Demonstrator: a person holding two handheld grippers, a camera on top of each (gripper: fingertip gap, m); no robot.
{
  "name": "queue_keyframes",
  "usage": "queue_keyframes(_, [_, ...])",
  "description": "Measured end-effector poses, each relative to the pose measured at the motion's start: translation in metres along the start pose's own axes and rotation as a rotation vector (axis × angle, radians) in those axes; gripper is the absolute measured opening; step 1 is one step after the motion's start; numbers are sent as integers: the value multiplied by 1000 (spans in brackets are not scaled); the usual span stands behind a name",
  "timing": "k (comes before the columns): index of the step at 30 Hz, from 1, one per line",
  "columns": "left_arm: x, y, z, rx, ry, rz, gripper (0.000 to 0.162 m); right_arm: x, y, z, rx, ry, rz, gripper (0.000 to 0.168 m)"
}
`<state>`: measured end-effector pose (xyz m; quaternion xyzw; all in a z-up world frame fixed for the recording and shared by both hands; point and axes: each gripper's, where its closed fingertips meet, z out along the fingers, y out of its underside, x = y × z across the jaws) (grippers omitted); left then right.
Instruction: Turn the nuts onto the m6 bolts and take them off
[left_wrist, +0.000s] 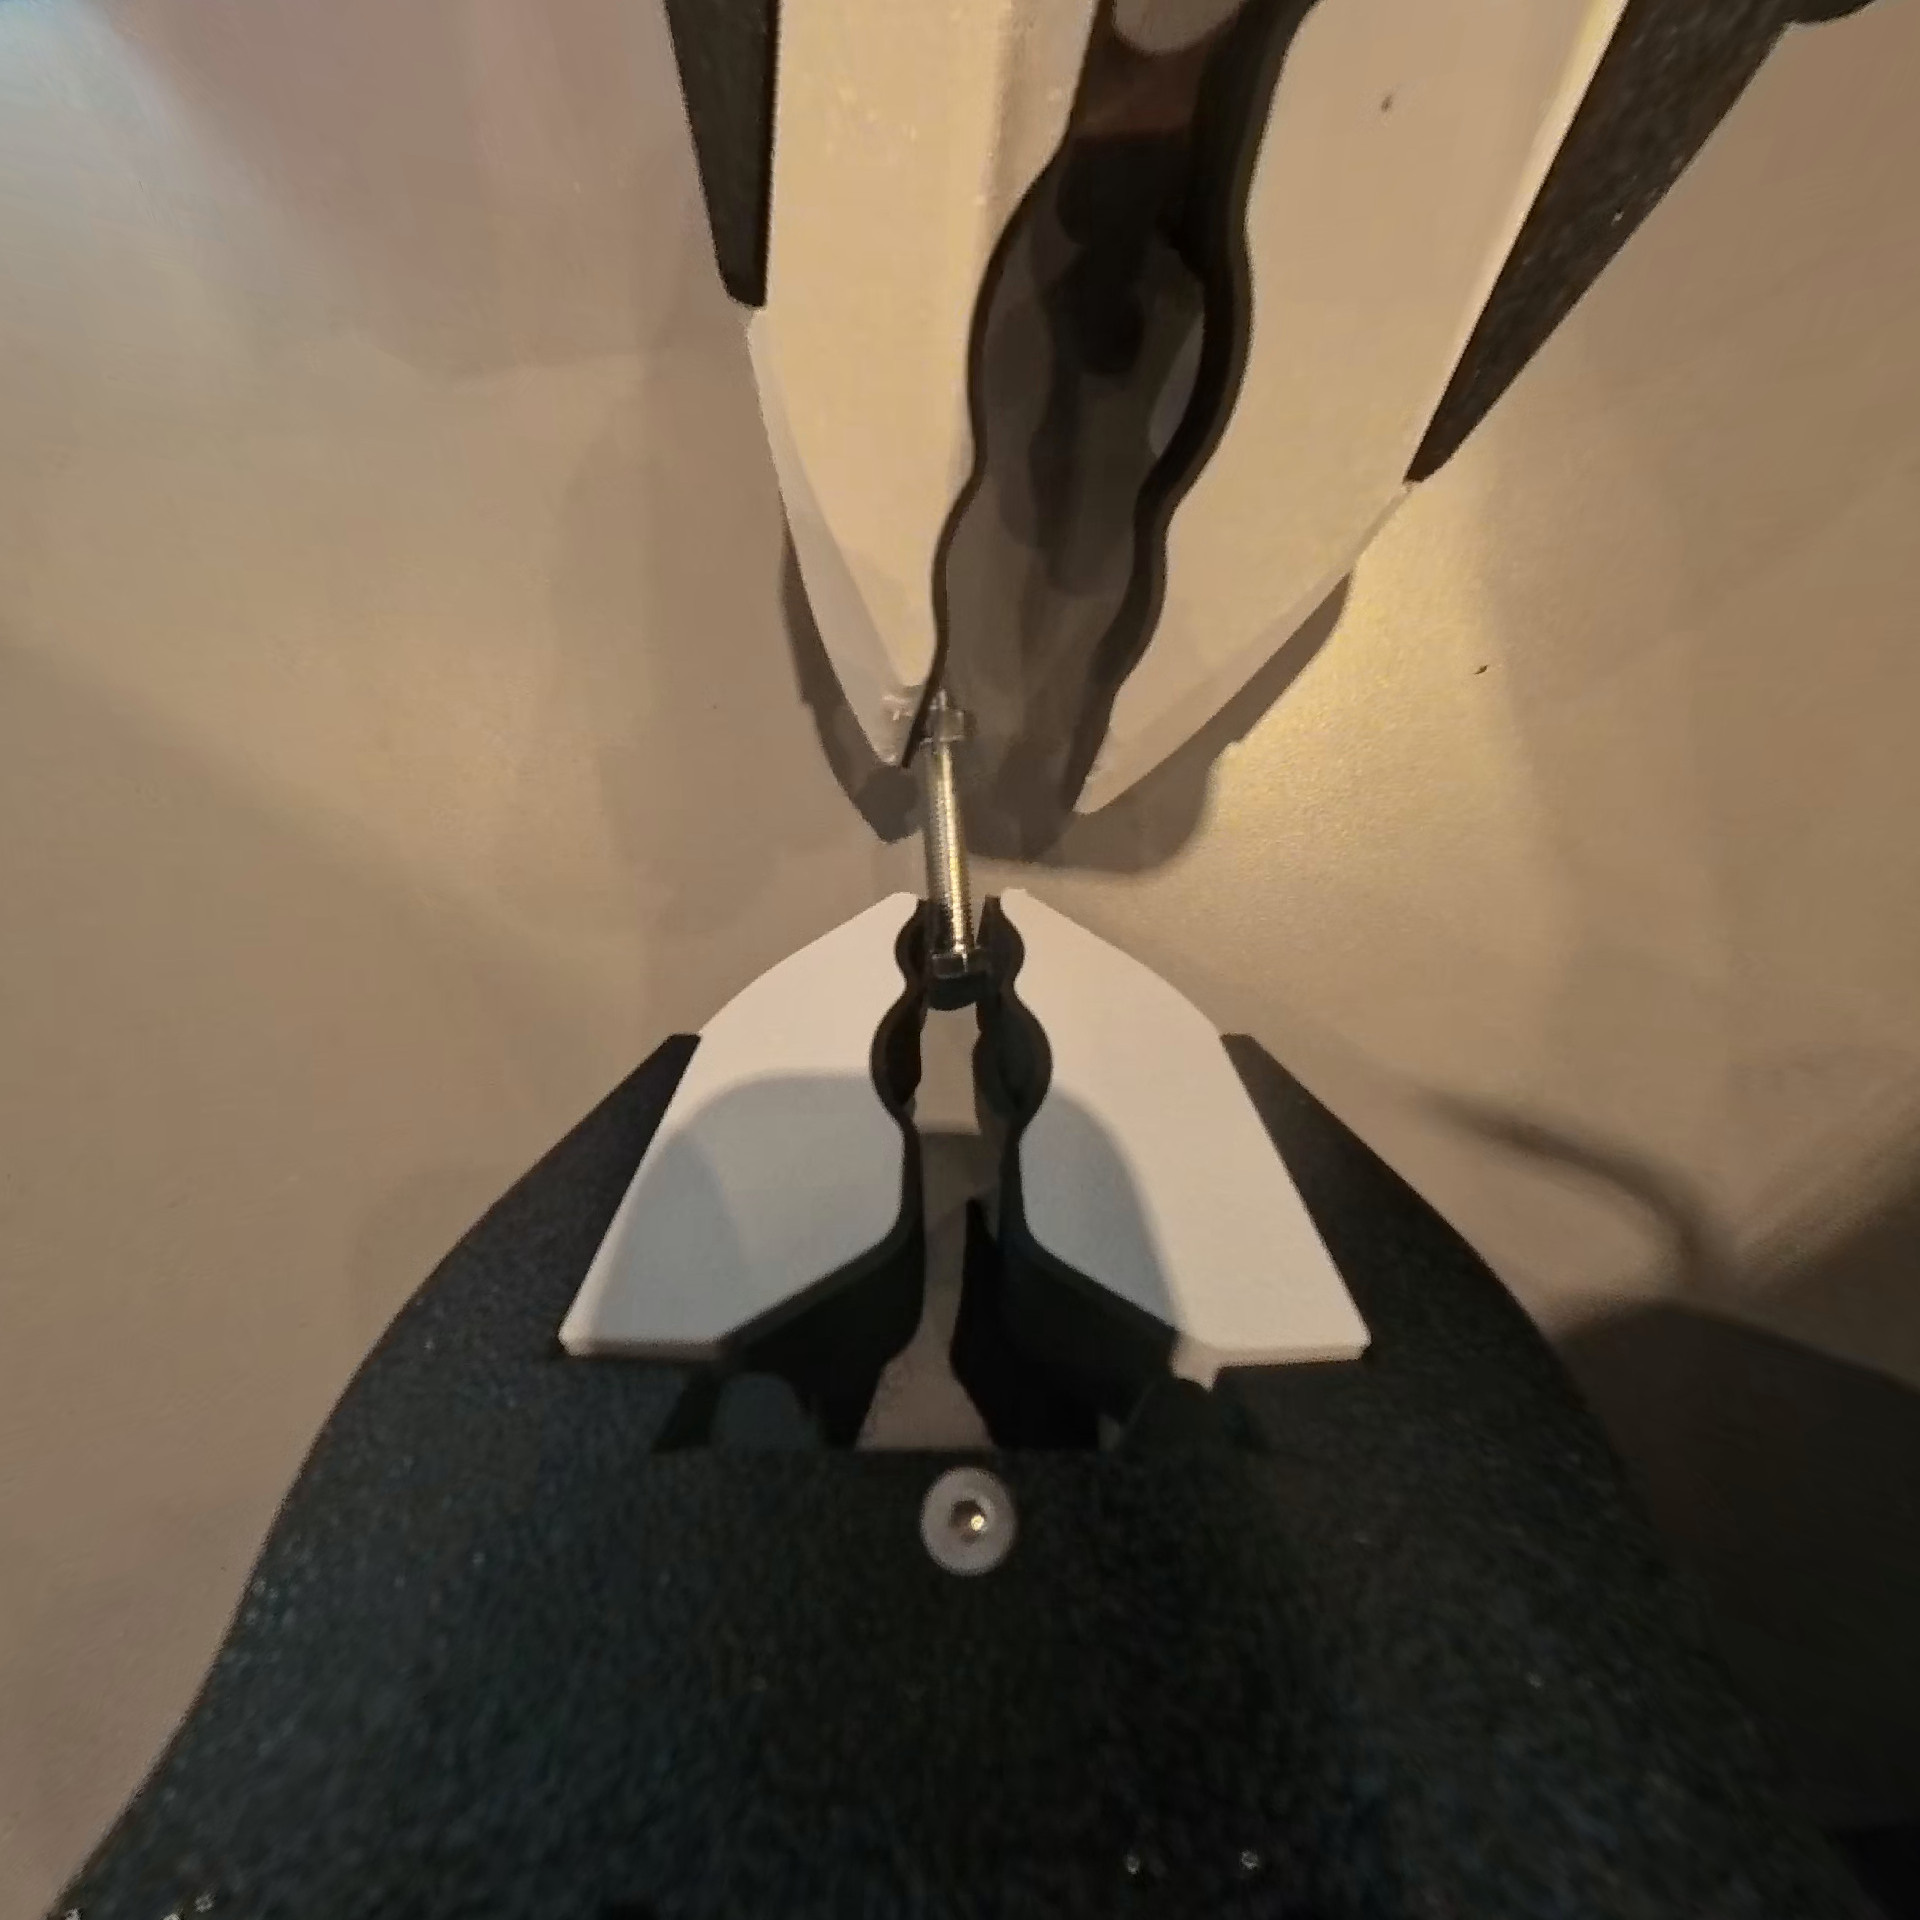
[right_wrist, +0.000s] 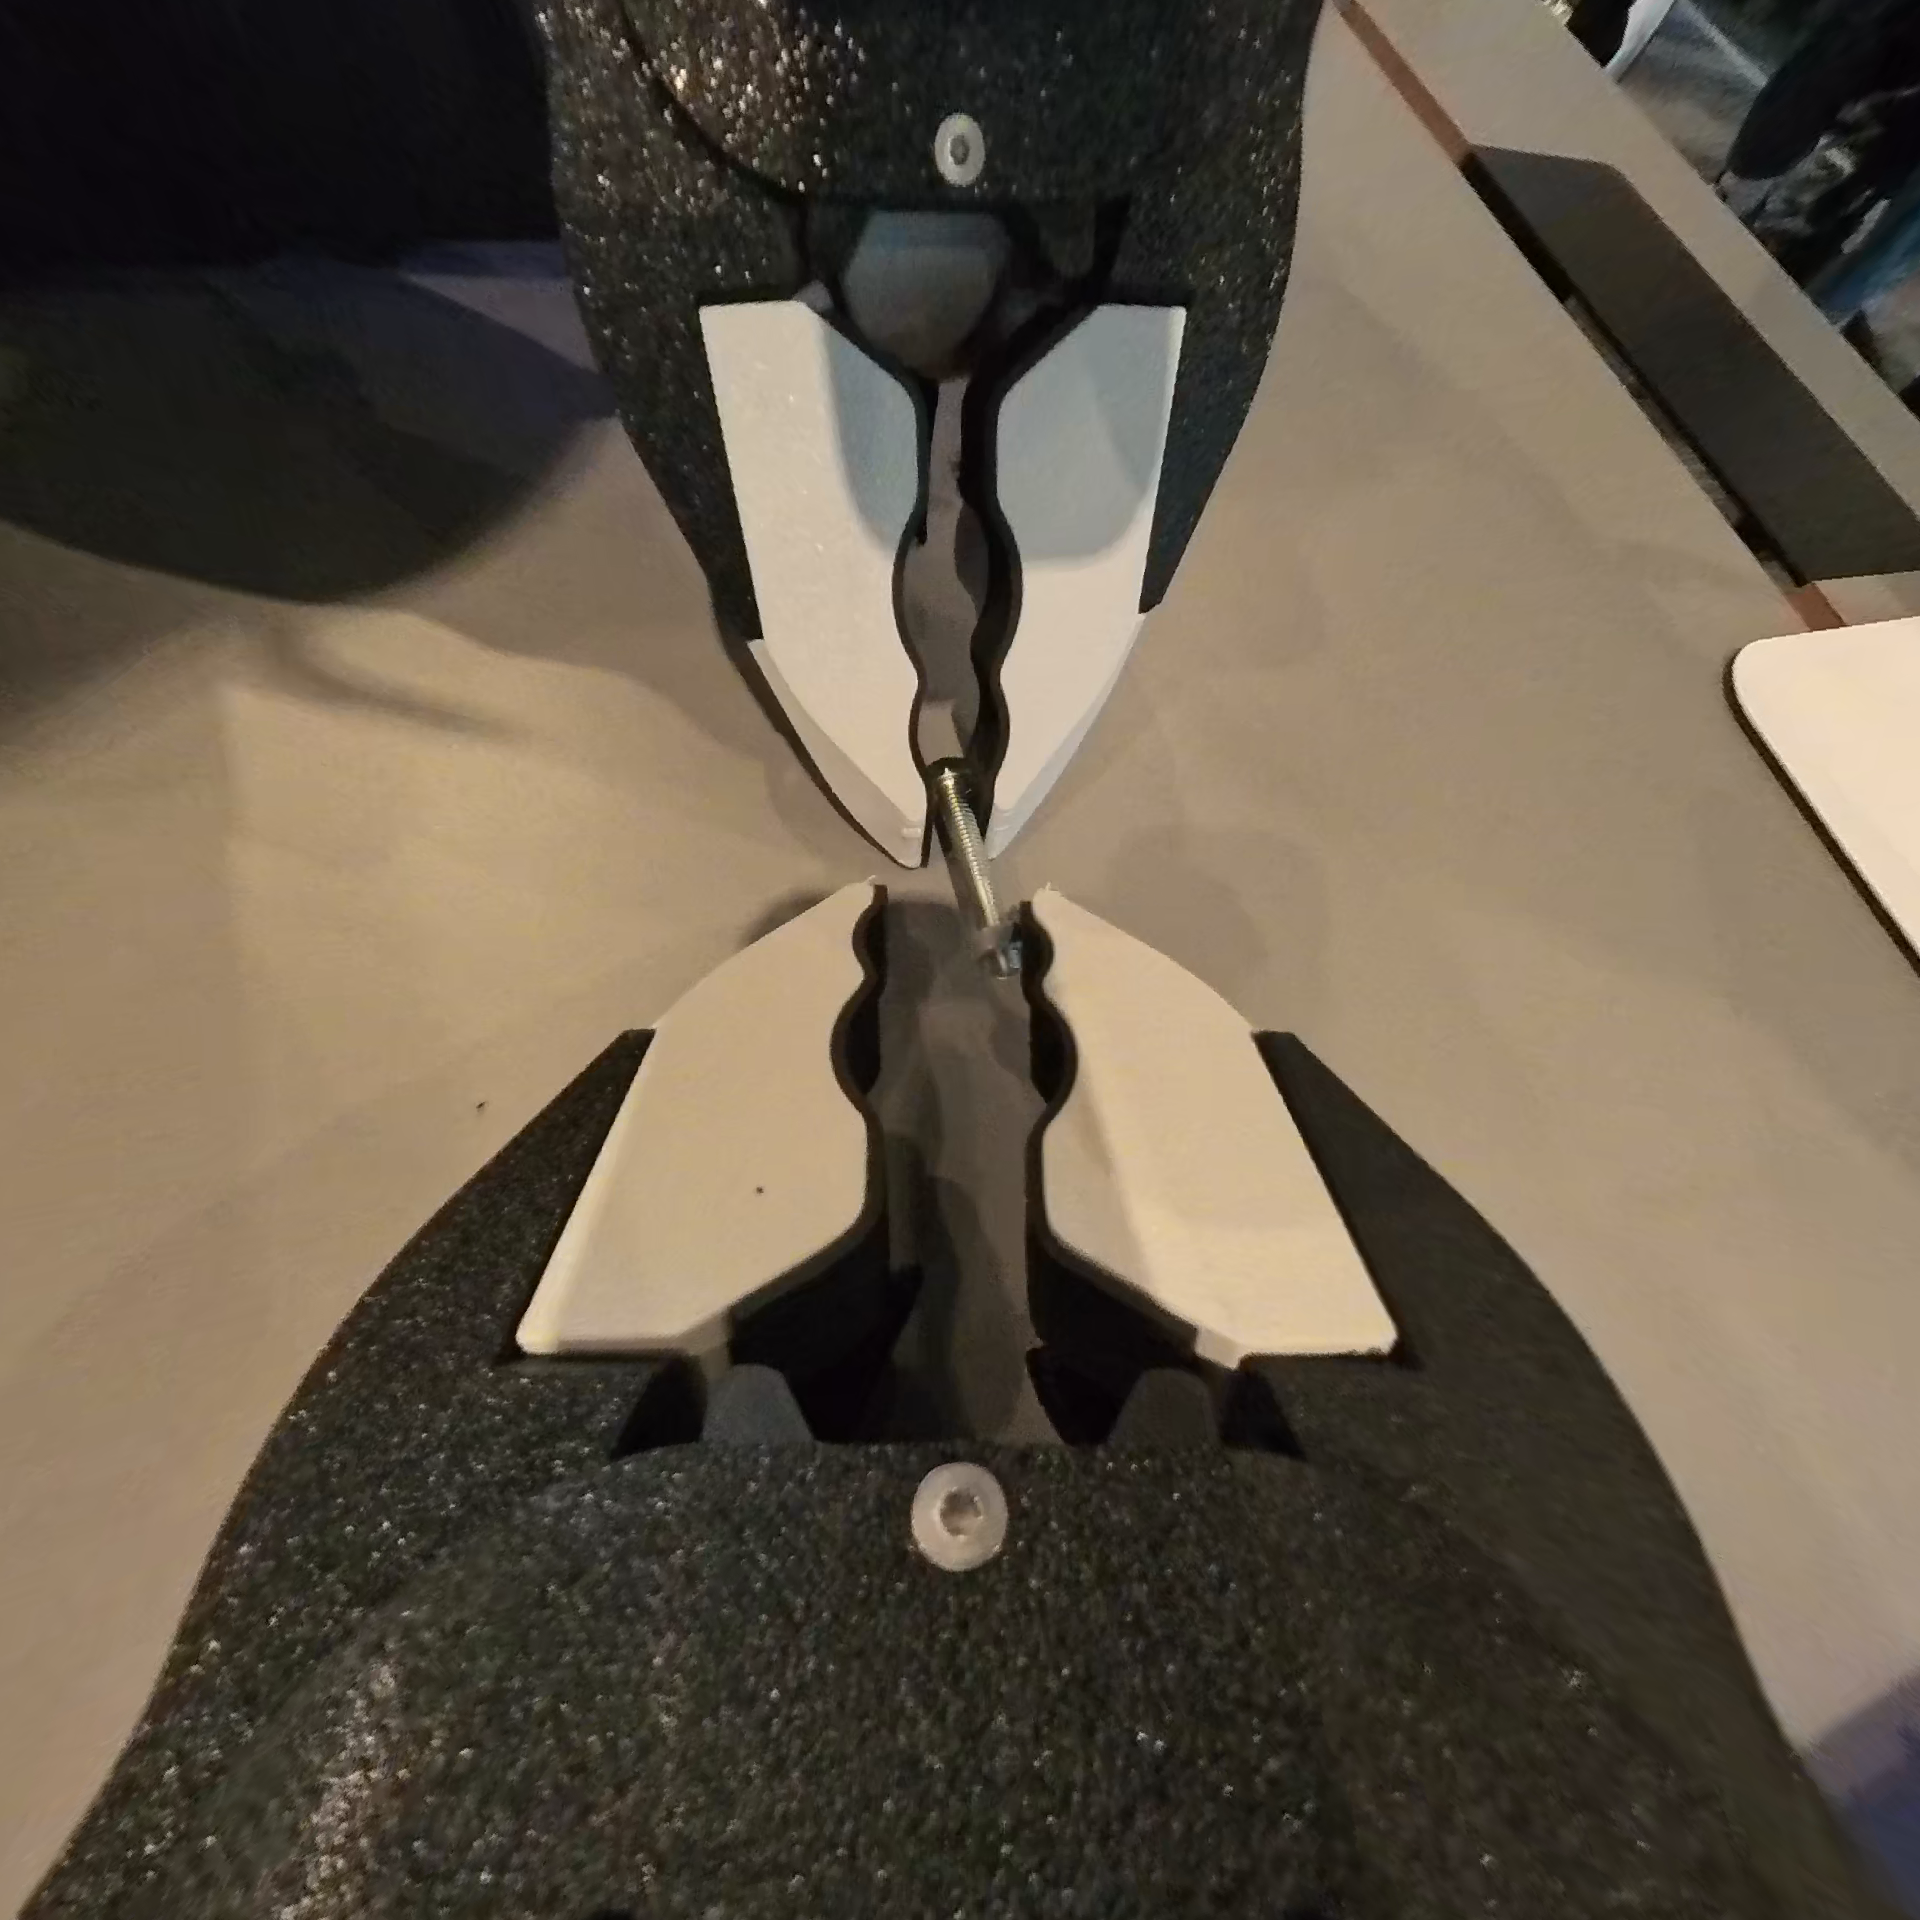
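A silver M6 bolt (left_wrist: 943, 831) is held level between the two grippers above the table. My left gripper (left_wrist: 951, 904) is shut on the bolt's head end; in the right wrist view it (right_wrist: 956, 847) faces me from the top. A small nut (left_wrist: 948, 717) sits at the bolt's threaded tip. My right gripper (right_wrist: 956, 891) is open around that tip, and the nut (right_wrist: 1001, 951) lies against its right finger (right_wrist: 1101, 997) only. In the left wrist view the right gripper (left_wrist: 992, 779) comes in from the top. The bolt (right_wrist: 966, 842) tilts slightly.
The beige table (right_wrist: 312, 935) lies under both grippers. A white board (right_wrist: 1849, 748) rests at the right edge of the right wrist view, with a dark bar (right_wrist: 1714, 364) behind it. A dark shape (right_wrist: 208, 312) fills the upper left. Less than 4 cm separates the two grippers' tips.
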<state>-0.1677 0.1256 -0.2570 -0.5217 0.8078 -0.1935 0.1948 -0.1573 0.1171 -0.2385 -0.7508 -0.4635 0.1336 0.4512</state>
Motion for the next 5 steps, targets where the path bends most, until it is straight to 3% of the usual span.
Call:
queue_keyframes(1, [0,0,0,0,0,0,10,0,0,0,0,-3,3,23])
queue_keyframes(5, [0,0,0,-1,1,-1,9,-4,0,-1,0,-33,10,16])
